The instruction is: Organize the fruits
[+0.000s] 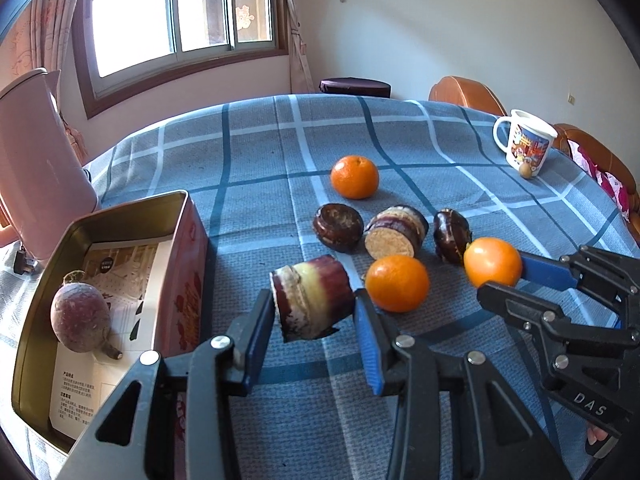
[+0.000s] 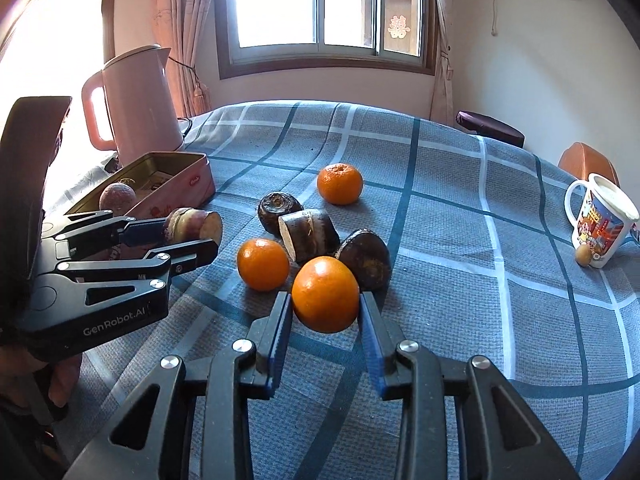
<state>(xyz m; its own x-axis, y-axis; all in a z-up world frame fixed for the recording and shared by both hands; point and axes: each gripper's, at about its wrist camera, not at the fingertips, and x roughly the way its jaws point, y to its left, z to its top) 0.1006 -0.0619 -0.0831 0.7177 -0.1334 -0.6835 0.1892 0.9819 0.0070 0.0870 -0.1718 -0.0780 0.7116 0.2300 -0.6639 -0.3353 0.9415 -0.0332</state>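
Your left gripper is clamped on a sugarcane piece, your right gripper on an orange, both just above the cloth. One round fruit sits in the tin; two oranges, a cane piece and two dark chestnuts remain beyond.

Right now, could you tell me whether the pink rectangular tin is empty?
No. The pink rectangular tin holds one round purplish fruit on printed paper.

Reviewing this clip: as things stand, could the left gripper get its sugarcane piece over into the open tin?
Probably yes. The left gripper holds the sugarcane piece clear of the cloth, right beside the tin. The tin is open on top, holding only one round fruit, with nothing between.
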